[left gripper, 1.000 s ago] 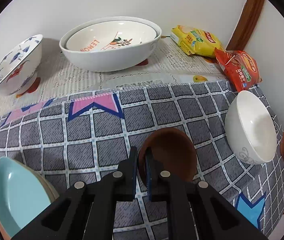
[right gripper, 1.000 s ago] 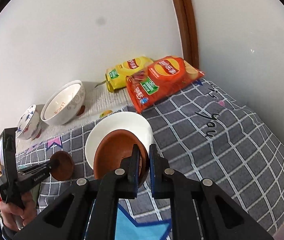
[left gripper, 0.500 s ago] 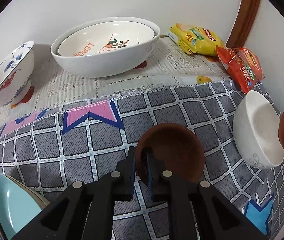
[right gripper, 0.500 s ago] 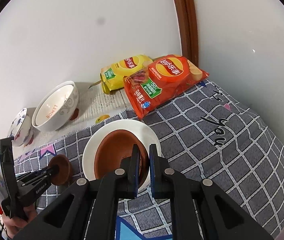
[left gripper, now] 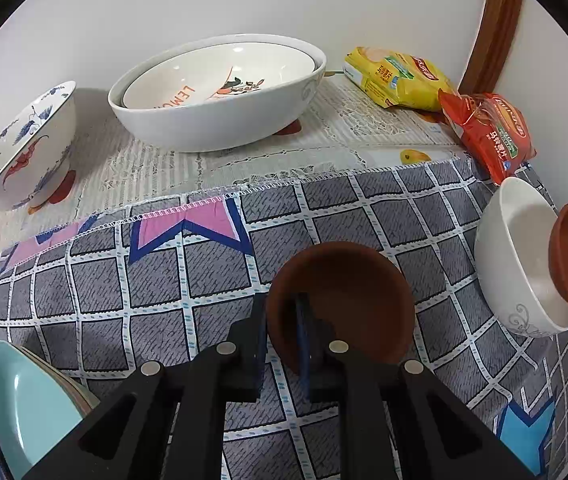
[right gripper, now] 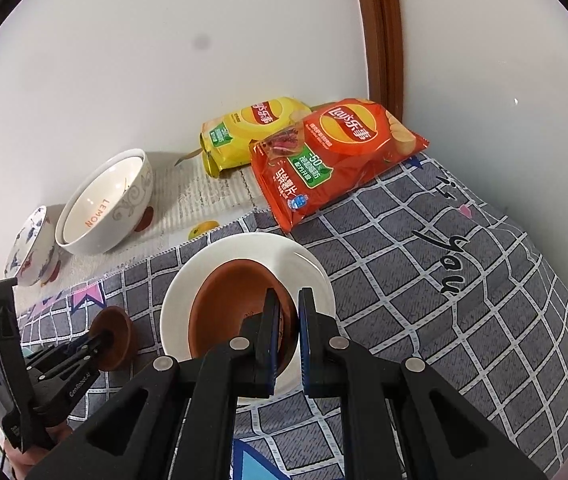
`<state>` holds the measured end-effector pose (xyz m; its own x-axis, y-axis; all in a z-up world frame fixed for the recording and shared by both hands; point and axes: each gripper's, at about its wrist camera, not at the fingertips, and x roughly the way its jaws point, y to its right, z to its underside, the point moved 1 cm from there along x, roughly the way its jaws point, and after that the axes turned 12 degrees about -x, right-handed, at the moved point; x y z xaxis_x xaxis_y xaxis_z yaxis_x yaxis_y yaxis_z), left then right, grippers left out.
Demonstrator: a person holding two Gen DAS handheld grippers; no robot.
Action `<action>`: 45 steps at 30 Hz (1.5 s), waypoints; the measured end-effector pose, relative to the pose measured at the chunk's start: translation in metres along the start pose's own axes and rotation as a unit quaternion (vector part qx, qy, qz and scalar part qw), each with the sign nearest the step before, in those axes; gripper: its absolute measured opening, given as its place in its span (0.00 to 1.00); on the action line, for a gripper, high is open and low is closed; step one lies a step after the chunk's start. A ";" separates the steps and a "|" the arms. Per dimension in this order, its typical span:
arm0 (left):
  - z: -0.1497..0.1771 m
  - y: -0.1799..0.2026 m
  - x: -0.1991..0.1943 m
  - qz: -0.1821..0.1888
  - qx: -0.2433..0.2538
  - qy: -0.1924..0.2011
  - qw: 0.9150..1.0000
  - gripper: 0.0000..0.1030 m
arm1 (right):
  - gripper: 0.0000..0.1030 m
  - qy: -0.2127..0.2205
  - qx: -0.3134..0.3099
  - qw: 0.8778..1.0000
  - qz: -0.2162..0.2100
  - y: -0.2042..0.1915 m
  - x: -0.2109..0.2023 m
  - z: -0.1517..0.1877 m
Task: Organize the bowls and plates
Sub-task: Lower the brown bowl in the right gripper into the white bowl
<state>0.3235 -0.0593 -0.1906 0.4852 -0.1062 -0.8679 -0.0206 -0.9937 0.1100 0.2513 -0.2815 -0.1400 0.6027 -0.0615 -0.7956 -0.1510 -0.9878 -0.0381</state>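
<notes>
R gripper [right gripper: 286,320] nearest: jaws nearly closed, pinching the near rim of a brown bowl [right gripper: 240,308], one finger inside, one outside. That bowl sits in or just over the white bowl [right gripper: 316,276], directly ahead of the jaws; can't tell if it's bottomed out yet.

L gripper [left gripper: 282,330] same grip: jaws narrow, clamped on the near rim of the second brown bowl [left gripper: 348,284], held tilted over the checked cloth [left gripper: 156,280], w/ its mouth facing the camera.

Key relation: white bowl [left gripper: 516,264] lies to the R of the L gripper's bowl, near but apart, so the L hand prob. has to carry rightward to nest it, once the R one is clear.

Farther back: big white bowl [left gripper: 220,120] w/ another nested inside, blue-patterned bowl [left gripper: 24,148] to its L, teal plates [left gripper: 24,404] at near L edge.
</notes>
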 end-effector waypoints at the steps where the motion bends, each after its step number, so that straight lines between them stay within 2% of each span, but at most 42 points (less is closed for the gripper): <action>1: 0.000 0.000 0.000 0.000 0.000 0.000 1.000 0.13 | 0.09 -0.001 0.000 1.000 0.001 0.000 0.001 0.000; 20: -0.001 -0.001 0.002 0.007 -0.002 -0.006 1.000 0.14 | 0.09 -0.043 -0.018 0.999 0.006 -0.014 0.040 -0.002; 36: -0.001 -0.001 0.003 0.005 0.000 -0.004 1.000 0.14 | 0.09 -0.064 -0.017 0.998 0.004 -0.014 0.054 -0.003; 45: -0.001 -0.001 0.003 0.002 0.001 -0.003 1.000 0.15 | 0.08 -0.074 -0.046 0.995 0.039 -0.019 0.059 -0.006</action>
<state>0.3255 -0.0588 -0.1928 0.4795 -0.1110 -0.8705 -0.0251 -0.9933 0.1129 0.2941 -0.2670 -0.1824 0.4690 -0.1230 -0.8746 -0.1170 -0.9902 0.0765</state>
